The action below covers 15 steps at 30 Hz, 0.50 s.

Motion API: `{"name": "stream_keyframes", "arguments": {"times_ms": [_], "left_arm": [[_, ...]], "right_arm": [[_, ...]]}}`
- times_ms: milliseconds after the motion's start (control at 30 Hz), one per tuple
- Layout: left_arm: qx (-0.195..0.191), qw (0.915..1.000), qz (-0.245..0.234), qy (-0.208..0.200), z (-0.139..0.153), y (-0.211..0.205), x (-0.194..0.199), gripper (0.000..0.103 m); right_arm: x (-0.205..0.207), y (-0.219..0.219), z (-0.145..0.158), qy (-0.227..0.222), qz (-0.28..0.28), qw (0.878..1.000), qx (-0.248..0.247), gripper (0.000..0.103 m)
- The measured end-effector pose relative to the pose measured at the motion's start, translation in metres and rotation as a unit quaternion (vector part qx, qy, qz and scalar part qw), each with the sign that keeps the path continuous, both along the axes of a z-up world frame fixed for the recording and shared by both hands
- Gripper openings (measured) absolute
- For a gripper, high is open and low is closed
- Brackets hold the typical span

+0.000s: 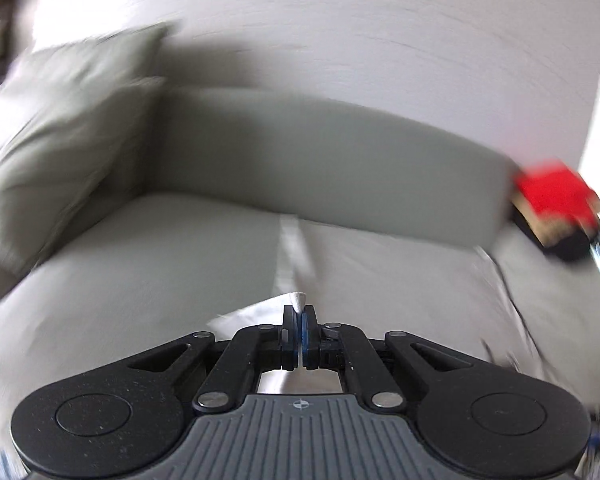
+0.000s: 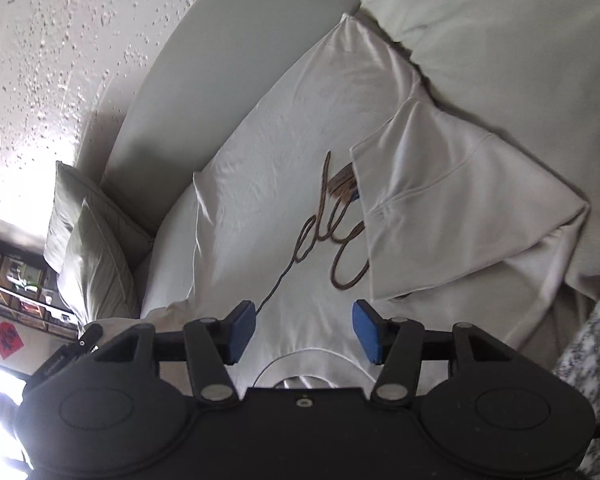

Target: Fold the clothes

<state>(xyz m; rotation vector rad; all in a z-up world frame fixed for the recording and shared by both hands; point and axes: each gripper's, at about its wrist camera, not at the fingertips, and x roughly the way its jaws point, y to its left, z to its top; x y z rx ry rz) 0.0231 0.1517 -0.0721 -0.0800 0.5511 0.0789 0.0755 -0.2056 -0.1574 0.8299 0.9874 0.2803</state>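
We note the left hand-held gripper [image 1: 299,322] pinched tight on a white cloth corner [image 1: 298,302], grey sofa seat [image 1: 148,264] beneath, cushion [image 1: 60,128] at left, view motion-blurred.

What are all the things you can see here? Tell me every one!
white T-shirt with brown looping print: one, white, spread on the sofa seat, one sleeve folded over its front
grey-green fabric sofa: one, grey-green, under the shirt
grey-green cushions: two, in the sofa's corner
white textured wall: one, behind the sofa
red paper square: one, red, lower left of the right wrist view
black-and-white patterned fabric: one, beside the shirt
left gripper: one, black, blue fingers shut on a pinch of white cloth
right gripper: one, black, blue fingers open above the collar
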Motion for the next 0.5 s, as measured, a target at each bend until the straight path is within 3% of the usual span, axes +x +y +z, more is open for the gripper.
{"name": "stream_keyframes", "arguments": {"times_ms": [67, 133, 167, 233, 333, 400, 500], "left_arm": [[0.058, 0.9961, -0.058, 0.033, -0.014, -0.045, 0.001, 0.001], [0.115, 0.9835, -0.105, 0.092, -0.041, -0.082, 0.005, 0.005], [0.141, 0.9757, -0.120, 0.118, -0.056, -0.093, 0.005, 0.013], [0.168, 0.9637, -0.139, 0.154, -0.077, -0.099, 0.006, 0.017], [0.144, 0.9671, -0.130, 0.164, -0.076, -0.083, -0.002, 0.020], [0.108, 0.9758, -0.104, 0.159, -0.067, -0.065, -0.011, 0.034], [0.059, 0.9863, -0.048, 0.147, -0.050, -0.032, -0.018, 0.044]], "right_arm": [[-0.002, -0.006, -0.002, 0.000, -0.006, 1.000, 0.006, 0.053], [-0.002, -0.012, -0.003, 0.001, -0.009, 1.000, 0.010, 0.053], [-0.003, -0.014, -0.003, 0.000, -0.009, 1.000, 0.013, 0.054], [-0.005, -0.016, -0.002, -0.003, -0.007, 1.000, 0.016, 0.055], [-0.008, -0.019, 0.001, -0.012, -0.003, 1.000, 0.013, 0.058], [-0.008, -0.020, 0.000, -0.013, -0.002, 1.000, 0.014, 0.058], [-0.008, -0.021, -0.001, -0.014, 0.000, 1.000, 0.016, 0.058]]}}
